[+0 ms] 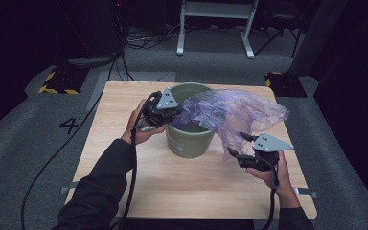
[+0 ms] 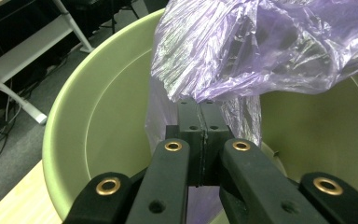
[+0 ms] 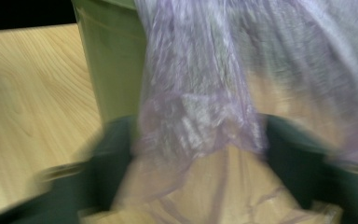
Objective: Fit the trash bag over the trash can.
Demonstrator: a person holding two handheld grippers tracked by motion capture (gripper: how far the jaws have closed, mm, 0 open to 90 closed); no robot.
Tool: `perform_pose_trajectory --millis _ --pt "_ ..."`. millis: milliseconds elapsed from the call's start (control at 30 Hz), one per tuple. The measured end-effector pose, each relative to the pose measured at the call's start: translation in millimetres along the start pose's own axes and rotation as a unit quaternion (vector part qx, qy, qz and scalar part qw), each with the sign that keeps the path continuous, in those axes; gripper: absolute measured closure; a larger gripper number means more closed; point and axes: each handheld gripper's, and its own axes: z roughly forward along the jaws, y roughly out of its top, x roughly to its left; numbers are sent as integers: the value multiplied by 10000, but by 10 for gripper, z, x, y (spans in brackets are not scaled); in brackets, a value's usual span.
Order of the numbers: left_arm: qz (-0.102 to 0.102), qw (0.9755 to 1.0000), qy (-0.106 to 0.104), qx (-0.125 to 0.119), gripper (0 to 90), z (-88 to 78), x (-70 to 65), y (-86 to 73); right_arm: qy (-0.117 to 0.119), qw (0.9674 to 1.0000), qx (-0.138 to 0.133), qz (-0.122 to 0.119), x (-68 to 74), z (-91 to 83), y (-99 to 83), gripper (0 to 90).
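Observation:
A green bin (image 1: pixel 188 139) stands upright in the middle of the wooden table (image 1: pixel 120 163). A crumpled translucent purple bag (image 1: pixel 232 112) lies over its right rim and hangs down outside. My left gripper (image 1: pixel 176 111) is at the bin's left rim, shut on an edge of the bag. In the left gripper view its jaws (image 2: pixel 198 105) pinch the purple bag (image 2: pixel 261 42) over the bin's mouth (image 2: pixel 102 116). My right gripper (image 1: pixel 238 144) is right of the bin, at the bag's low edge. The blurred right gripper view has the bag (image 3: pixel 191 126) hanging between the parted jaws (image 3: pixel 196 163), beside the bin (image 3: pixel 112 70).
The table's front and right edges lie close to my right hand. On the grey floor behind the table are yellow-and-black striped blocks (image 1: pixel 57 82) (image 1: pixel 280 79), cables and a white frame's legs (image 1: pixel 215 28). A cable (image 1: pixel 43 167) trails from the left gripper across the floor.

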Motion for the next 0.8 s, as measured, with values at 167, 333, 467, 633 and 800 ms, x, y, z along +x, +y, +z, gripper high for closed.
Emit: perform_pose_trajectory --millis 167,333,467,633,800 --pt "-95 9999 36 -22 858 -23 26 -28 -234 9992 -306 -95 -21 -16 35 824" --pt "-322 9992 -40 -232 673 -104 59 -82 -399 9974 -557 -237 -22 -126 174 889" --pt "-390 9983 -59 -430 497 -205 49 -103 -467 9967 -522 -404 -8 -166 294 895" --pt "-420 9956 -231 -799 240 -353 -27 -59 -451 9960 -339 -699 31 -160 415 895" --pt "-190 9943 -519 -916 183 -336 -180 80 -408 9962 -307 -712 67 -102 494 889"
